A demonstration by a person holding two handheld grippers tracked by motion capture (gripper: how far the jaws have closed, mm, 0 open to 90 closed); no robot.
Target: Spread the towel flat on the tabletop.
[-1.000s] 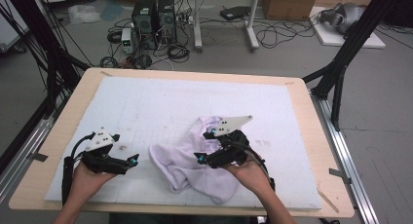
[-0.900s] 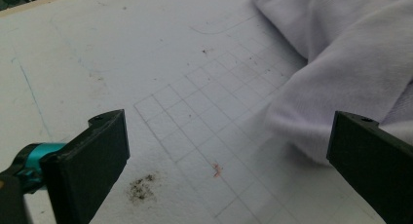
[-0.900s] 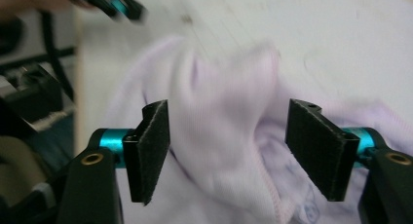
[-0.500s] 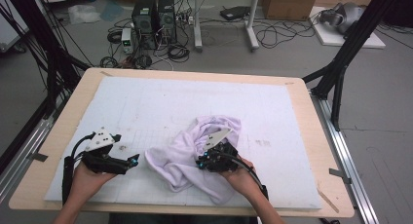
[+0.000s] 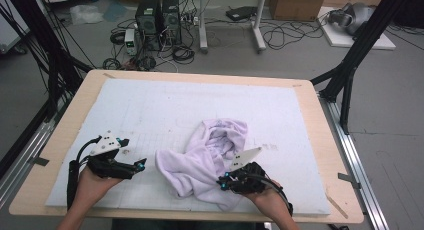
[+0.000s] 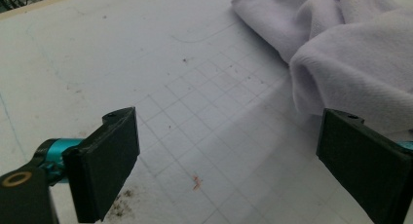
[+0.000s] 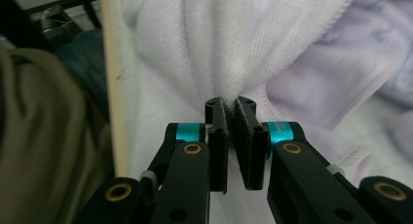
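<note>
The right gripper (image 7: 230,136) has its fingers (image 7: 217,131) pinched tight on a fold of the pale lilac towel (image 5: 210,162). The left gripper (image 6: 229,156) gapes wide, empty, just beside the cloth. The towel lies crumpled on the bench (image 5: 320,120) near its front edge; judging by that, any spreading or folding is barely begun.

No readable text, label, brand or number anywhere. Faint small print on the teal collar (image 7: 279,128) of the right claw (image 7: 231,118), too blurred to make out.
</note>
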